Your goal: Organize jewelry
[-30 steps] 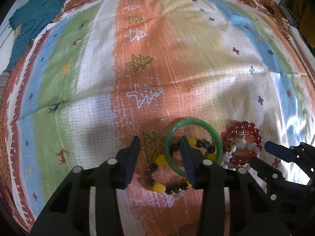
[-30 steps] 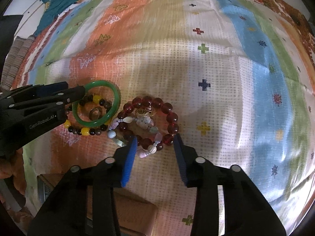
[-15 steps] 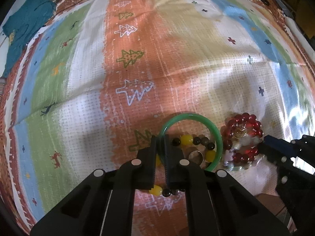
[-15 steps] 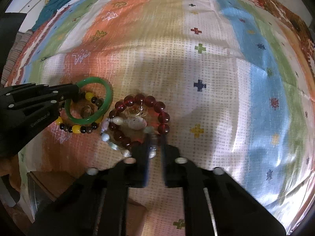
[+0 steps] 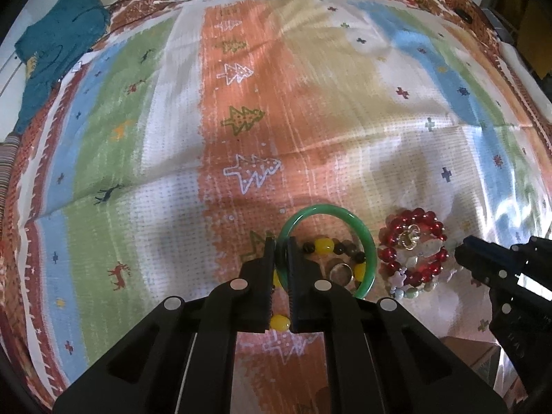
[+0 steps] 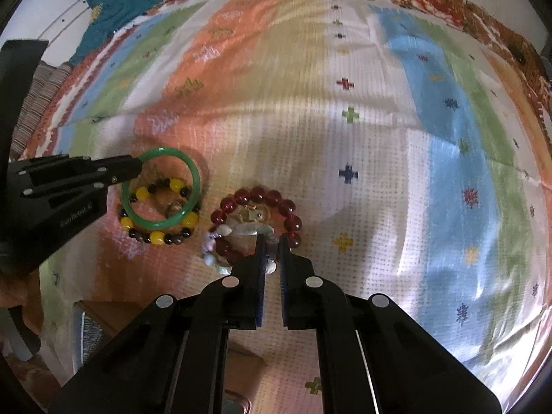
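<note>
A green bangle point(image 5: 348, 215) lies over a yellow-and-dark bead bracelet point(image 5: 323, 246) with a small ring point(image 5: 339, 272) inside. My left gripper point(image 5: 282, 245) is shut on the bangle's left rim. To the right lie a red bead bracelet point(image 5: 412, 216) and a pale stone bracelet point(image 5: 403, 284). My right gripper point(image 6: 272, 241) is shut on the near side of these two, on the red bracelet point(image 6: 262, 195) or the pale one point(image 6: 220, 233); I cannot tell which. The bangle also shows in the right wrist view point(image 6: 162, 222).
Everything lies on a striped patterned cloth point(image 5: 241, 110) over a bed. A teal garment point(image 5: 51, 58) lies at the far left corner. A brown box point(image 6: 241, 369) sits at the near edge below my right gripper.
Both grippers were open a second ago and have closed: the left on the green bangle's rim, the right on the near side of the red and pale bracelets.
</note>
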The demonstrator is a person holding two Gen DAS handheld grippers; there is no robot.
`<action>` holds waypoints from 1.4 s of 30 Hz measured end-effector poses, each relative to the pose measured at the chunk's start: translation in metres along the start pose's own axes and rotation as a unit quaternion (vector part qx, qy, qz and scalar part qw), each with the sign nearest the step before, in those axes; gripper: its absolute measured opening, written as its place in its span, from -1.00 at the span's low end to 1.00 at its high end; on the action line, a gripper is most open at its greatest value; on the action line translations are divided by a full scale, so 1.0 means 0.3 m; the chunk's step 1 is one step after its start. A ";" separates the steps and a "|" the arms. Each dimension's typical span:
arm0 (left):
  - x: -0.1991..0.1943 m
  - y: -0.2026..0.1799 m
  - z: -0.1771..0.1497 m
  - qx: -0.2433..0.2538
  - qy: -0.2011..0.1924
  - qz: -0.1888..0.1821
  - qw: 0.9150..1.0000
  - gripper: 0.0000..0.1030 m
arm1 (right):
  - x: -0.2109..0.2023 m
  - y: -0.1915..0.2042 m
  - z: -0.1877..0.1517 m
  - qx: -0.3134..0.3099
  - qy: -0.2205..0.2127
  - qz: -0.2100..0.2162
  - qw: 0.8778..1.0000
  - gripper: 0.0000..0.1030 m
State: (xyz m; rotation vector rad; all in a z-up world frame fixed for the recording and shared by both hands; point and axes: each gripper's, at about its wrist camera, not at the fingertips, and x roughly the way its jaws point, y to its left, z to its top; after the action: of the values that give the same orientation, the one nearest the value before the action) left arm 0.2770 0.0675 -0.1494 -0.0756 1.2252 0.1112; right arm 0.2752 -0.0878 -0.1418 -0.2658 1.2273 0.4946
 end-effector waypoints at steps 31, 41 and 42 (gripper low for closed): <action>-0.245 -0.018 -0.065 -0.002 -0.061 -0.020 0.998 -0.87 | -0.238 -0.036 0.010 0.018 -0.092 0.010 0.996 -0.84; -0.323 -0.043 -0.108 0.006 -0.084 -0.024 0.996 -0.87 | -0.308 -0.017 -0.013 0.010 -0.112 0.014 0.994 -0.84; -0.329 -0.045 -0.111 0.007 -0.086 -0.024 0.996 -0.87 | -0.314 -0.015 -0.016 0.009 -0.113 0.014 0.993 -0.84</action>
State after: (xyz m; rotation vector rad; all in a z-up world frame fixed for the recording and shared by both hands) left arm 0.2145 0.0459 -0.0676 -0.0813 1.0523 0.0654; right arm 0.2498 -0.1143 -0.0548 -0.1724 1.0147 0.5237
